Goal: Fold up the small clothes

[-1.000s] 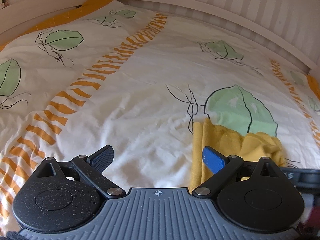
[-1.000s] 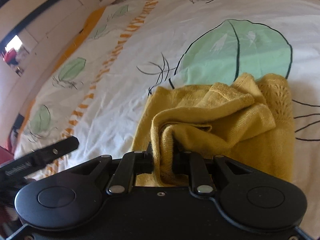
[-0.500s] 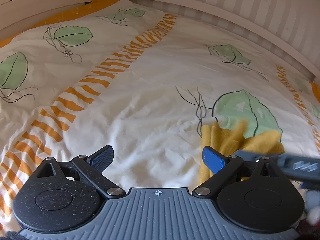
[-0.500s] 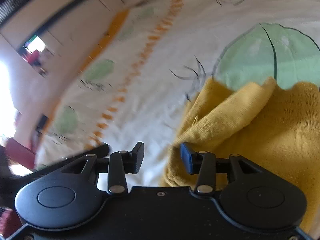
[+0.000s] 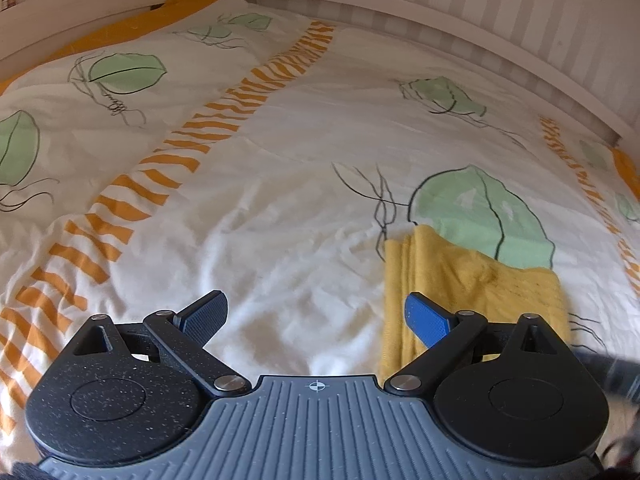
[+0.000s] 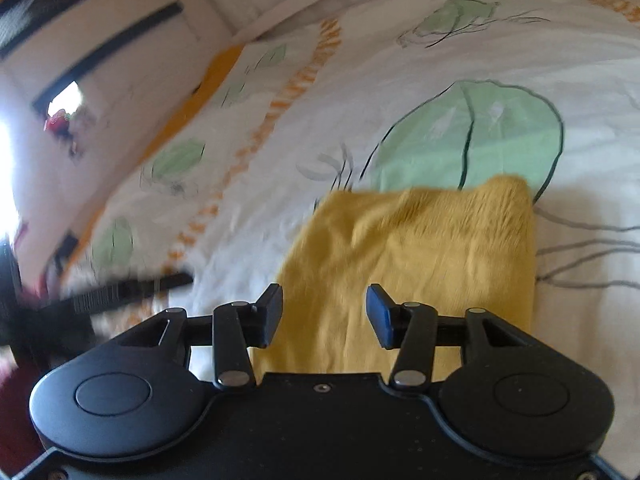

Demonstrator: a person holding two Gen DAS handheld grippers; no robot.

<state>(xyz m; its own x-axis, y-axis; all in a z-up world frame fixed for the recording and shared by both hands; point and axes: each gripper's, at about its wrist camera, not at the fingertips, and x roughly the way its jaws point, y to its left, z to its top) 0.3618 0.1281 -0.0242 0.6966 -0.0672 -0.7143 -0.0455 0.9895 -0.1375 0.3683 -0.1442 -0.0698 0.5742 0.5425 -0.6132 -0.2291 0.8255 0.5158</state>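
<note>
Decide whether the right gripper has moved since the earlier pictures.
Yes. The right gripper has drawn back from the yellow garment, toward the viewer and away from the green leaf print. Its jaws have just been opening; nothing is between them.

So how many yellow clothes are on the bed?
1. The yellow garment lies folded on the bedspread, partly over a big green leaf print, just ahead of the open right gripper. More could be hidden outside the pictures.

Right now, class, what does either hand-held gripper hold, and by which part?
Nothing. Both stand open; the right hand-held gripper has just been opening above the yellow garment.
</note>
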